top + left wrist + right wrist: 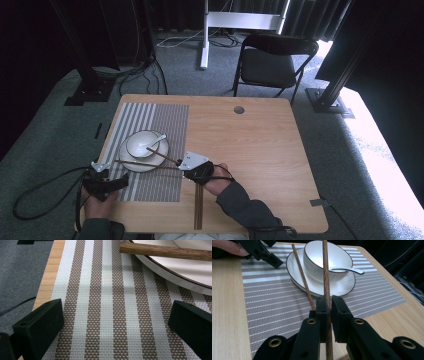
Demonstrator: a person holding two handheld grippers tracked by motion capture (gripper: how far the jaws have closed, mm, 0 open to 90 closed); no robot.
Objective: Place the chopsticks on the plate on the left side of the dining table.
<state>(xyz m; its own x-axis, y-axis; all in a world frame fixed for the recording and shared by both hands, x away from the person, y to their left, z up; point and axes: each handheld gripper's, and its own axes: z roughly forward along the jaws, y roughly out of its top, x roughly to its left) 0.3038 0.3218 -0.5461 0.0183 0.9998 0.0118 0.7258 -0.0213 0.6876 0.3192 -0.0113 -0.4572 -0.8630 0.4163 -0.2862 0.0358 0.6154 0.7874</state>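
The right tool [329, 312] has its two black jaws pressed together on a brown chopstick [325, 277]. This held chopstick sticks out ahead of the jaws and goes up over the white bowl [329, 258]. In the high view the right tool [186, 165] is just beside the right edge of the striped mat [160, 125], and a hand [212, 177] in a black glove holds it. A second chopstick [303, 277] lies flat, with one end on the rim of the white plate [297, 275] and the other end on the mat near the jaws. The bowl sits on the plate, and the plate sits on the mat. A white spoon [348, 270] rests in the bowl, with its handle poking over the side. In the high view two more chopsticks [198, 210] lie side by side on the wooden table [260, 150], near the front edge and close to the right wrist. The left tool [115, 322] is spread wide and holds nothing. It hangs low over the front left part of the mat, close to the table edge. In the left gripper view the plate rim [160, 272] is just ahead of it, and the end of the flat chopstick [155, 251] lies across that rim. A black chair [272, 62] stands on the grey floor behind the table.
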